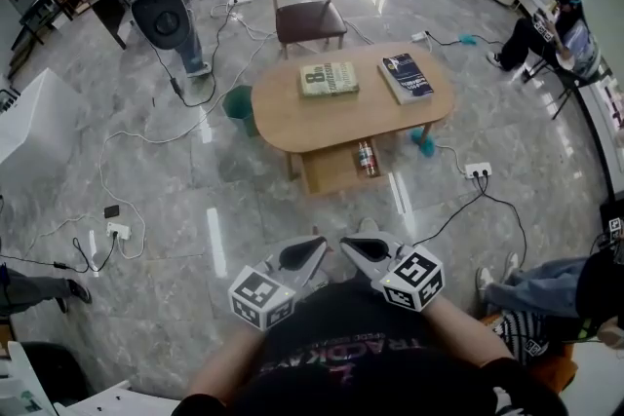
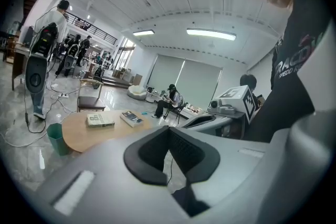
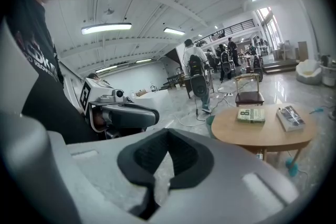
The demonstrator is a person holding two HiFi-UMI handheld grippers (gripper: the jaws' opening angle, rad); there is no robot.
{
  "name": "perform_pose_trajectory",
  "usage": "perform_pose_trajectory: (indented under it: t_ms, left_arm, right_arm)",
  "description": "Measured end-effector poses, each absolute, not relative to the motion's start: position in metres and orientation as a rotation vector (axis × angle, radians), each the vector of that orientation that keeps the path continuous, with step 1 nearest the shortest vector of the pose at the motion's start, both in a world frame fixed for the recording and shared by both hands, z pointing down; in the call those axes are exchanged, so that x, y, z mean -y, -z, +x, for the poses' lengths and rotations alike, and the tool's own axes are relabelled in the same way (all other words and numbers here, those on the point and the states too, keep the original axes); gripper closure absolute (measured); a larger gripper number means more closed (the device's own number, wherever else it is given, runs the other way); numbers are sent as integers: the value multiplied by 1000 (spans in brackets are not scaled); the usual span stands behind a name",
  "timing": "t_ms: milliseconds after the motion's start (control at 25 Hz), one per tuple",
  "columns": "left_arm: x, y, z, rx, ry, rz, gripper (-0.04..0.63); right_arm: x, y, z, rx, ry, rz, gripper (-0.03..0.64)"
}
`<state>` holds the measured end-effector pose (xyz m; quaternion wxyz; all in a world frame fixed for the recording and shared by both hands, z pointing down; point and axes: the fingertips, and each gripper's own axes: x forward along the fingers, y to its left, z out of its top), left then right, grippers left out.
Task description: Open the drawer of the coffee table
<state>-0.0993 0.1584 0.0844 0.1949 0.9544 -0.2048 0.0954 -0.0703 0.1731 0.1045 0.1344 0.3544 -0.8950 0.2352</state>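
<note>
The oval wooden coffee table (image 1: 322,127) stands on the marble floor a good way ahead of me, with two books (image 1: 329,78) on top. Under the top is a lower wooden tier (image 1: 331,172) with a small bottle (image 1: 366,158) on it; I cannot make out a drawer front. My left gripper (image 1: 310,253) and right gripper (image 1: 359,250) are held side by side close to my body, both shut and empty, far short of the table. The table also shows in the left gripper view (image 2: 100,131) and in the right gripper view (image 3: 262,131).
A wooden chair (image 1: 307,10) stands behind the table and a teal bin (image 1: 237,102) at its left end. Cables and power strips (image 1: 117,231) lie across the floor. A wheeled machine (image 1: 161,10) stands far left; a person (image 1: 546,29) sits far right, and someone's legs (image 1: 531,283) are near right.
</note>
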Motion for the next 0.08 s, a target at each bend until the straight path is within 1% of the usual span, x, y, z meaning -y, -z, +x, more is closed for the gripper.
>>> perform_pose_trajectory:
  t_ms: [80]
  left_arm:
    - [-157,-84,-95,571,-268,2677,589]
  right_arm:
    - [-172,-105,-67,2593,-682,1030,615]
